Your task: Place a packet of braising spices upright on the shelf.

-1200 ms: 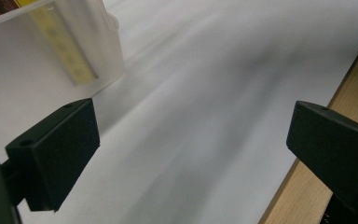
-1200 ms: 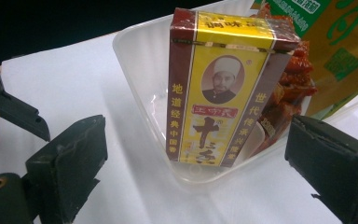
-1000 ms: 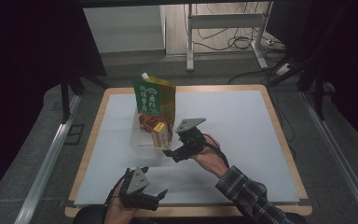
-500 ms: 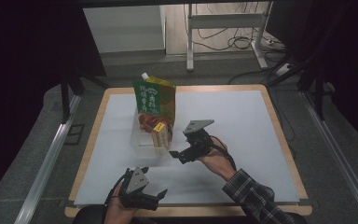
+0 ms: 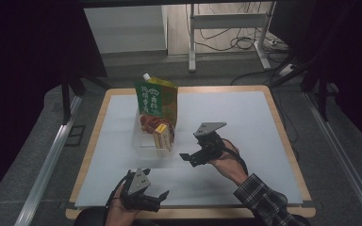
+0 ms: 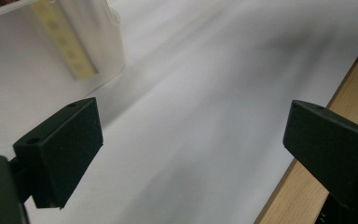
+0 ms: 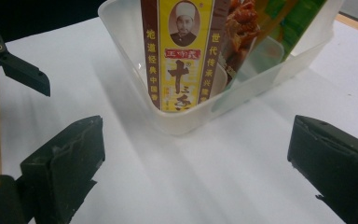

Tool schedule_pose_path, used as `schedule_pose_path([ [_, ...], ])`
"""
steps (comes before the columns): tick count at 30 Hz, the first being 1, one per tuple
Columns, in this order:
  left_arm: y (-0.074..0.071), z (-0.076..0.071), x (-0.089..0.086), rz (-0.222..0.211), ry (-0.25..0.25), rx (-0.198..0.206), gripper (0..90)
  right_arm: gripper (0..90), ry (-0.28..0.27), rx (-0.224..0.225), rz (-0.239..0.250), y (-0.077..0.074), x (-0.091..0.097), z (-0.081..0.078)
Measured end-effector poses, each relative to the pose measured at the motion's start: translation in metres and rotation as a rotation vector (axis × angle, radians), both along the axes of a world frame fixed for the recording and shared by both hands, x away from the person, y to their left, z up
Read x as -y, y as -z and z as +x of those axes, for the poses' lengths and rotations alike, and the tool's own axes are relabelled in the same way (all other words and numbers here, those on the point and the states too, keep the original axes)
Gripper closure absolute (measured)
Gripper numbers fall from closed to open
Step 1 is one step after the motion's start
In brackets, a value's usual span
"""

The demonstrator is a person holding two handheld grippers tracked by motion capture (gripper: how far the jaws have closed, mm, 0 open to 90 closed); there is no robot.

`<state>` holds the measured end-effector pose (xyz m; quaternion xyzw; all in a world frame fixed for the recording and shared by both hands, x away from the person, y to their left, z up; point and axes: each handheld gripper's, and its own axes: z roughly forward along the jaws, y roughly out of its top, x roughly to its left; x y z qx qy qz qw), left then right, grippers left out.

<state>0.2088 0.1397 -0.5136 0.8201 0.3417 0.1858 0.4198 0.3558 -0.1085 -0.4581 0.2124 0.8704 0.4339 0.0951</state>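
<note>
- My left gripper sits nearest me, well short of the tub, by the table's front edge; its jaws are spread wide with bare white tabletop between them.
- My right gripper hovers just right of the tub, jaws spread, pinching nothing.
- In the tub's near right corner a yellow box stands upright.
- Behind the box in the tub is a red packet.
- At the tub's far side stands a tall green pouch.
</note>
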Motion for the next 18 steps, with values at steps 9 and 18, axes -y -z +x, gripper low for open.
schedule_pose_path([
  [9, 0.001, 0.000, 0.000, 0.010, -0.002, 0.010, 4.6, 3.5, 0.002, 0.009, -0.012, -0.002, 0.012, -0.005],
  [18, 0.001, 0.000, 0.000, 0.008, -0.009, 0.012, 4.4, 3.5, 0.018, 0.011, -0.018, 0.002, 0.026, -0.009],
])
